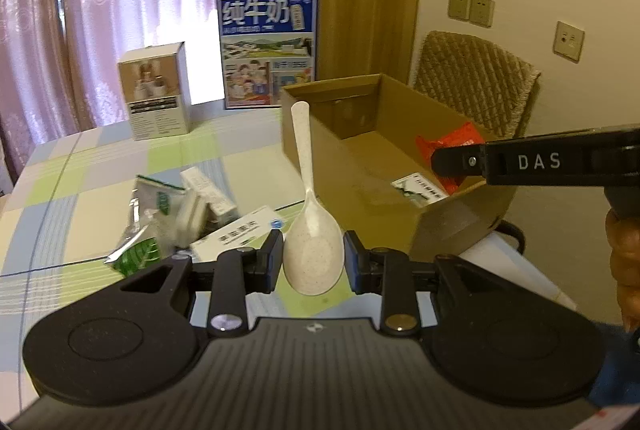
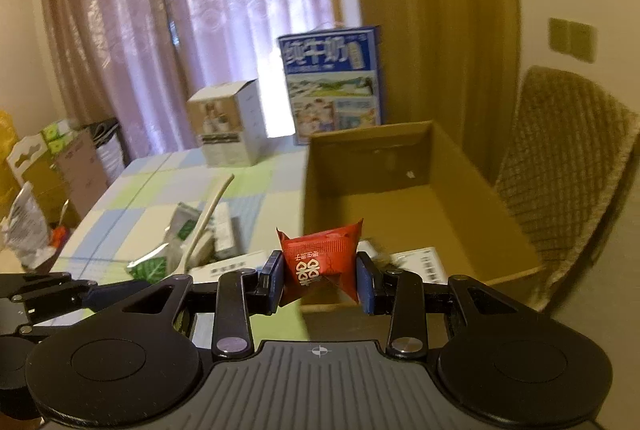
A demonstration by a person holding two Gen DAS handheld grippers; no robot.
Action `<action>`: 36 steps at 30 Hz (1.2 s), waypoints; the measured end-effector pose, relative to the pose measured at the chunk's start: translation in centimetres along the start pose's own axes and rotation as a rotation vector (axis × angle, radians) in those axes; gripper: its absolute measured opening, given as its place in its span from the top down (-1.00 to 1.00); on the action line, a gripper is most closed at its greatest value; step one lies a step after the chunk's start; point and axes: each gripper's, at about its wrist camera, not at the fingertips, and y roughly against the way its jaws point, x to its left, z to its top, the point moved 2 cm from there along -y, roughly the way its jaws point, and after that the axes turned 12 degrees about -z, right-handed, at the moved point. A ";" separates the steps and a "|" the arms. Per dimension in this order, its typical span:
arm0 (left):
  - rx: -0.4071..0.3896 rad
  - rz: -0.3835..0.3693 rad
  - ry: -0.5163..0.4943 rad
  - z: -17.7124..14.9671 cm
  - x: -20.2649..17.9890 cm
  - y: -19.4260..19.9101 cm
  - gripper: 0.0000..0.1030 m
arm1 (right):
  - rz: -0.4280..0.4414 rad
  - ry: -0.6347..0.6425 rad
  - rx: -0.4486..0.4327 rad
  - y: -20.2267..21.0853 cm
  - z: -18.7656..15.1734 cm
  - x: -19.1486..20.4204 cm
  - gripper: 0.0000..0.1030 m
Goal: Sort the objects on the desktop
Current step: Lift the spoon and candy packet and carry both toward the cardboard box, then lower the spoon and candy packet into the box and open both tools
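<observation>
Spoon [image 1: 313, 250] bowl hides table [image 1: 120, 158] beneath it.

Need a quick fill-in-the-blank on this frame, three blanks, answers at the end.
1. The left tongs are shut on a speckled white ____.
2. The right tongs are shut on a ____ packet with white print.
3. The open container on the checked tablecloth is a brown ____ box.

Missing words: spoon; red; cardboard
</observation>
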 end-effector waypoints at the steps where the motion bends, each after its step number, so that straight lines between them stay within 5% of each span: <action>1: 0.001 -0.008 -0.003 0.2 -0.4 -0.3 0.48 | -0.010 -0.009 -0.005 0.1 0.2 -0.8 0.33; 13: -0.009 -0.093 -0.024 4.0 -5.0 -4.2 0.48 | -0.097 -0.060 -0.032 -0.8 2.6 -8.0 0.33; 29: -0.014 -0.148 0.018 7.2 -6.2 -11.7 0.47 | -0.105 -0.077 0.017 -5.0 2.6 -10.0 0.33; 36: 0.003 -0.116 0.004 6.1 -5.3 -12.6 0.47 | -0.105 -0.077 0.040 -6.2 1.8 -10.1 0.33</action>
